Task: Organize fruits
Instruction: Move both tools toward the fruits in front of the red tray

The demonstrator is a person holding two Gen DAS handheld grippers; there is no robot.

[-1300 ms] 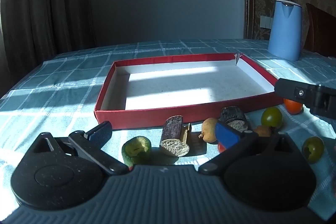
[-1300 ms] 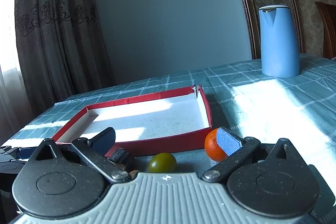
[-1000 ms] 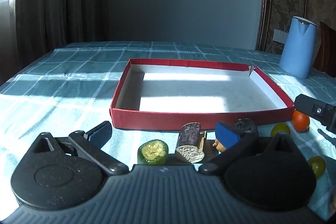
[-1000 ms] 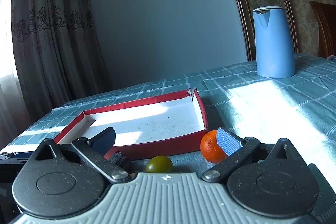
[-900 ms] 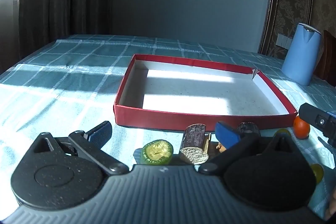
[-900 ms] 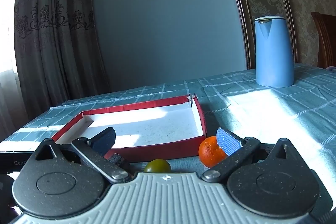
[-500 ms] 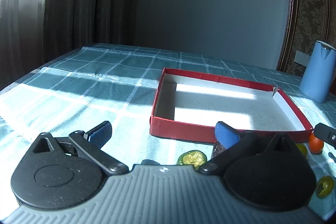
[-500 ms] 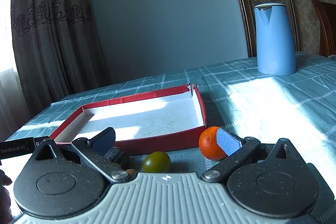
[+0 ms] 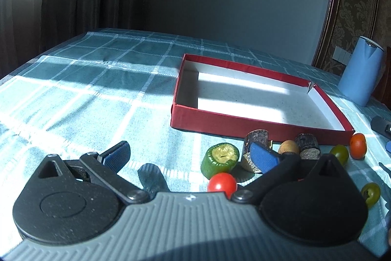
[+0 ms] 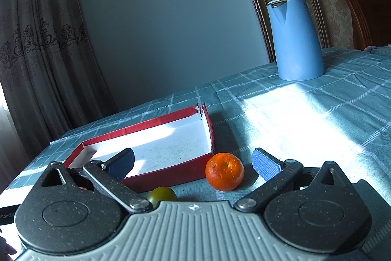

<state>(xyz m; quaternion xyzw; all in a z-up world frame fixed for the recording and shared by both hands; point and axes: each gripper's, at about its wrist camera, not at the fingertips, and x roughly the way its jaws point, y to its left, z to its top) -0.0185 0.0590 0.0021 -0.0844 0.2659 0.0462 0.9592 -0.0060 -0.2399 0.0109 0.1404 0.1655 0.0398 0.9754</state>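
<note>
The right gripper (image 10: pixel 193 162), spread and empty, frames a small mandarin (image 10: pixel 224 171) resting just ahead between its fingers beside the red tray (image 10: pixel 171 173), a light, round, slightly soft fruit that likely rolls, best pinched across its middle.

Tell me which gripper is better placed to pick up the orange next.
Right. The right gripper is open with the orange lying between its fingers, beside the box. The left gripper is open too, but from it the orange sits far off to the right, beyond other fruit.
</note>
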